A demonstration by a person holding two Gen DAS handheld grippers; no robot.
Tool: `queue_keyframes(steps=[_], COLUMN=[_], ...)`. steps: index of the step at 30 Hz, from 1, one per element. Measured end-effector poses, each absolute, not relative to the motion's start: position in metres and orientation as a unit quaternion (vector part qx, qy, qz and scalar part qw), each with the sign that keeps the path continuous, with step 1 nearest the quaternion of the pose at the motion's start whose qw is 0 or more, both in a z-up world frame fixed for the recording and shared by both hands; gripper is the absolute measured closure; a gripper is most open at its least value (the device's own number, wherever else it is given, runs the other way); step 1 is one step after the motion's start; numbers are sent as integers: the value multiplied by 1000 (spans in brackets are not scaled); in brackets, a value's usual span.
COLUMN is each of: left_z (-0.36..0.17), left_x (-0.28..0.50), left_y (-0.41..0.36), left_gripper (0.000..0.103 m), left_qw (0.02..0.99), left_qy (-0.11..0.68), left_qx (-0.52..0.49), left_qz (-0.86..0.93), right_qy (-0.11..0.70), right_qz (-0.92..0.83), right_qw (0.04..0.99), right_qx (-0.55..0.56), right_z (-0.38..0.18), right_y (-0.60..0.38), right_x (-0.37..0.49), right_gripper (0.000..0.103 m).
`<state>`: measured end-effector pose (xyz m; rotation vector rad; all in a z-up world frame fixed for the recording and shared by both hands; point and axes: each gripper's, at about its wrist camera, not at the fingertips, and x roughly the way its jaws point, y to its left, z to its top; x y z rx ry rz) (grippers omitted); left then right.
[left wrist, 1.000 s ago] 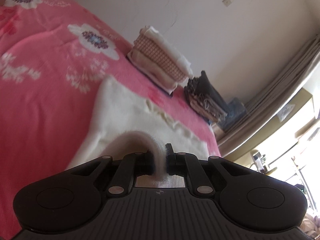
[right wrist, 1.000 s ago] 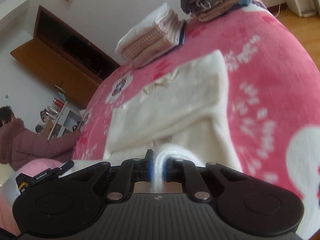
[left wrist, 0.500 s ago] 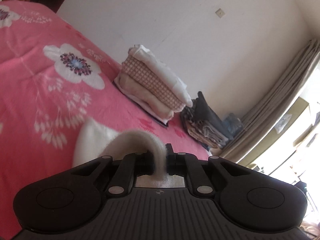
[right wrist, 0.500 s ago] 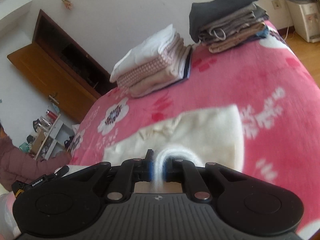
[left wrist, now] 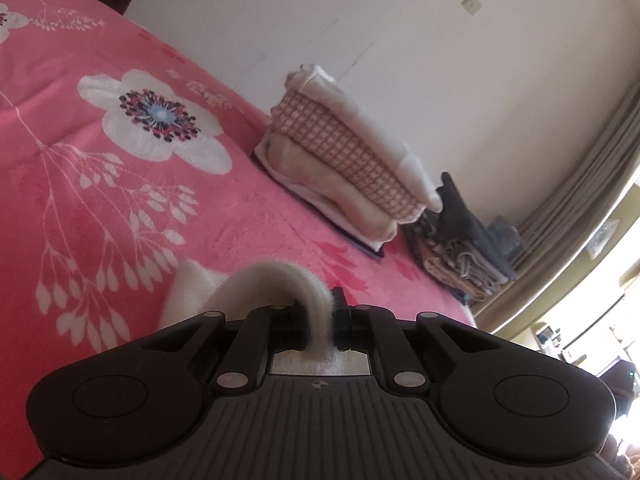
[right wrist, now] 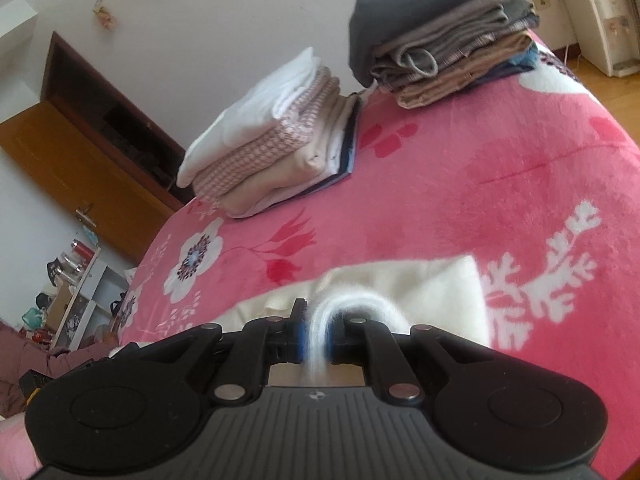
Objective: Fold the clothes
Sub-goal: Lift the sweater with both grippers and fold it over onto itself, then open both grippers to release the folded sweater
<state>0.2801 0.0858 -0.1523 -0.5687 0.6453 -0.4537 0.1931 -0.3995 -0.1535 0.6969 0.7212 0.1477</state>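
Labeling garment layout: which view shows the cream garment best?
Right wrist. The cream garment spreads across the pink blanket ahead of the right tool, which pinches a fold. Left wrist shows only a small corner and the pinched strip in the left tool.

We see a pink floral blanket [right wrist: 460, 184] covering the bed, bearing 2 folded stacks, a pale stack [right wrist: 276, 152] and a dark stack [right wrist: 444, 36], plus a cream garment [right wrist: 432, 292].
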Motion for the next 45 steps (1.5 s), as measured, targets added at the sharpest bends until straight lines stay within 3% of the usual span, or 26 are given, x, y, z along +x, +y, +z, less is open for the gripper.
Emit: queue_keyframes(steps=[7, 14, 16, 18, 25, 27, 30, 38, 45], left_z=[-173, -203, -207, -212, -217, -216, -212, -187, -145], left_x=[308, 331, 333, 334, 340, 338, 332, 296, 242], left_y=[85, 103, 106, 110, 120, 123, 128, 141, 146], left_gripper=[95, 90, 78, 70, 56, 55, 46, 45, 34], left_qw=[866, 806, 793, 772, 747, 746, 753, 767, 799], left_qy=[348, 394, 392, 384, 348, 341, 331, 325, 331], left_qx=[-293, -393, -419, -464, -534, -543, -542, -522, -457], left_qz=[-208, -203, -204, -203, -187, -181, -173, -185, -208], right_qy=[357, 378, 368, 350, 292, 284, 282, 286, 286], right_qz=[61, 69, 74, 79, 49, 43, 56, 108, 120], right_qw=[856, 761, 731, 699, 642, 650, 682, 761, 816], right_qx=[369, 522, 569, 619, 707, 704, 672, 572, 488], right_z=[-183, -233, -244, -253, -272, -269, -252, -194, -151], right_y=[-413, -450, -460, -470, -494, -495, -488, -464, -443], right_x=[219, 236, 236, 234, 219, 214, 210, 201, 144], right_gripper=[95, 92, 86, 66, 59, 58, 58, 58, 58])
